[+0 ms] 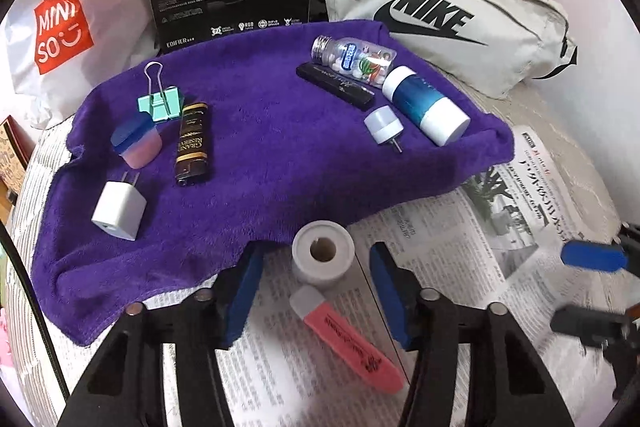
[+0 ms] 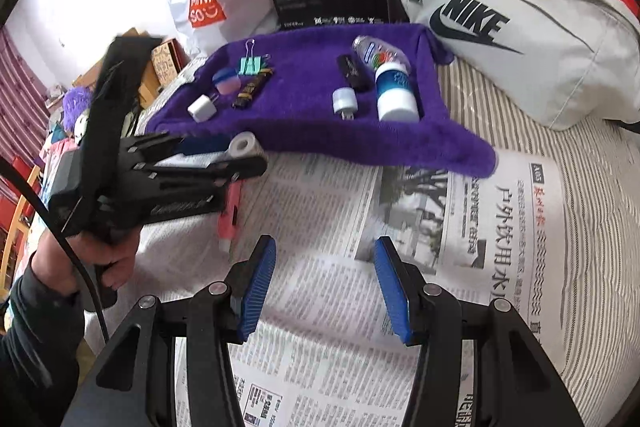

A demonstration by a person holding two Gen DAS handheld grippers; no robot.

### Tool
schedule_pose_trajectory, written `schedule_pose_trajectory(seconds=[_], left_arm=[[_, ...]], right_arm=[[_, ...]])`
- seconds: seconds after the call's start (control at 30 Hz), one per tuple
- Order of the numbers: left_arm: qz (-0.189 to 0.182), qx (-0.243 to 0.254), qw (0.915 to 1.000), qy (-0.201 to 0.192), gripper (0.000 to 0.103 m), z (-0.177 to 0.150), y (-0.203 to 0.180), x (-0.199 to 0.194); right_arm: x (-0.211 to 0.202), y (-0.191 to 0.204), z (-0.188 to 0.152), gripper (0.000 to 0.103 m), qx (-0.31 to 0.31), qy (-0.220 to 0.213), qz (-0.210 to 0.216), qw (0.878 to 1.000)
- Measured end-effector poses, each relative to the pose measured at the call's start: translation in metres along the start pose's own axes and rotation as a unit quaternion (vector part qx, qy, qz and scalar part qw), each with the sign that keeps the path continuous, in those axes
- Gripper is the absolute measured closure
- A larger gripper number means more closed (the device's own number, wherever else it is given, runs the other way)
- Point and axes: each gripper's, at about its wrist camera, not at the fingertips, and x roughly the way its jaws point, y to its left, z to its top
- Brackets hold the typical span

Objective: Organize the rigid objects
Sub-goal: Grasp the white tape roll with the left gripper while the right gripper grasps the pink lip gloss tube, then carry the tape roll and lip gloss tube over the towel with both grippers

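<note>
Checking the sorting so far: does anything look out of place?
Yes. The white tape roll and pink highlighter lie on the newspaper, off the purple towel where everything else sits.

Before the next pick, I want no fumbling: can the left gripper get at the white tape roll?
Probably yes. The left gripper is open, with the white tape roll standing free on the newspaper just ahead; only the pink highlighter lies close by.
</note>
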Motion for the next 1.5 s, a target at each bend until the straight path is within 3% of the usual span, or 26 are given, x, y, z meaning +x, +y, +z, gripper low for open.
schedule_pose_trajectory(seconds=[0.07, 0.3, 0.37, 0.57, 0.77, 1.13, 1.5], left_arm=[[-0.005, -0.001, 1.0000, 0.008, 0.063, 0.000, 0.000, 0.004], [-0.009, -0.003, 1.0000, 0.002, 0.066, 0.000, 0.001, 0.005], [-0.004, 0.000, 1.0000, -0.001, 0.075, -0.001, 0.001, 0.005], [-0.030, -0.015, 0.9995, -0.001, 0.075, -0.001, 0.009, 0.000], [-0.013, -0.026, 0.9996, -0.008, 0.075, -0.007, 0.028, -0.014], [0.013, -0.057, 0.9983, -0.002, 0.075, -0.025, 0.074, -0.029], [-0.006, -0.070, 0.9975, -0.007, 0.075, -0.031, 0.084, -0.038]], right_arm=[[0.002, 0.001, -0.003, 0.052, -0.002, 0.003, 0.001, 1.000], [0.013, 0.004, -0.006, 0.052, -0.001, 0.019, 0.005, 1.000], [0.017, 0.006, -0.006, 0.052, -0.003, 0.023, 0.006, 1.000], [0.026, 0.012, -0.008, 0.052, -0.008, 0.031, 0.009, 0.999], [0.036, 0.025, 0.003, 0.052, -0.023, 0.031, 0.027, 0.999], [0.078, 0.083, 0.024, 0.053, -0.126, 0.054, 0.053, 0.989], [0.092, 0.107, 0.023, 0.081, -0.208, 0.057, 0.017, 0.976]])
